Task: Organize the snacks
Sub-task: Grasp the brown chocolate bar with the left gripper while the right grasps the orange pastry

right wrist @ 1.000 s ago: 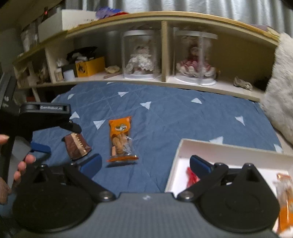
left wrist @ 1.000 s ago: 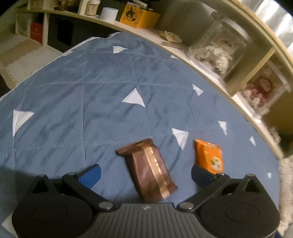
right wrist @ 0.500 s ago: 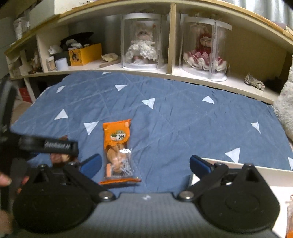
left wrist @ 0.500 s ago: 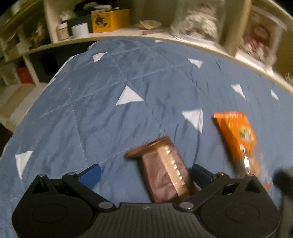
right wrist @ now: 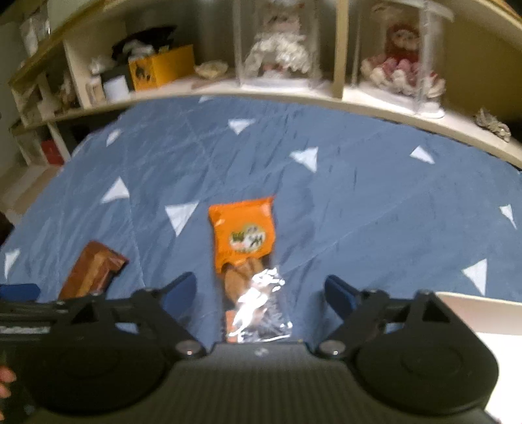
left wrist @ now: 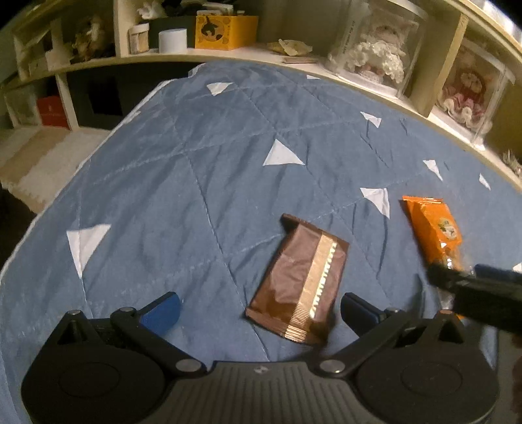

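A brown snack packet with a gold stripe (left wrist: 301, 282) lies on the blue quilt (left wrist: 195, 182), between the fingers of my open left gripper (left wrist: 261, 310) and closer to its right finger. An orange snack bag (right wrist: 243, 234) with a clear lower half lies between the jaws of my right gripper (right wrist: 261, 288), which are closing with a gap on each side of the bag. The same orange bag (left wrist: 434, 228) shows at the right of the left wrist view. The brown packet (right wrist: 91, 272) is at the lower left of the right wrist view.
A white tray (right wrist: 483, 313) sits at the lower right of the right wrist view. A curved wooden shelf (right wrist: 293, 94) with doll cases, a yellow box (left wrist: 225, 31) and a white cup borders the quilt's far side. Carpeted floor (left wrist: 36, 156) lies to the left.
My right gripper has moved left and down from the white tray over the orange bag, and its jaws have narrowed. My left gripper has rolled and shifted, so the brown packet now leans the other way.
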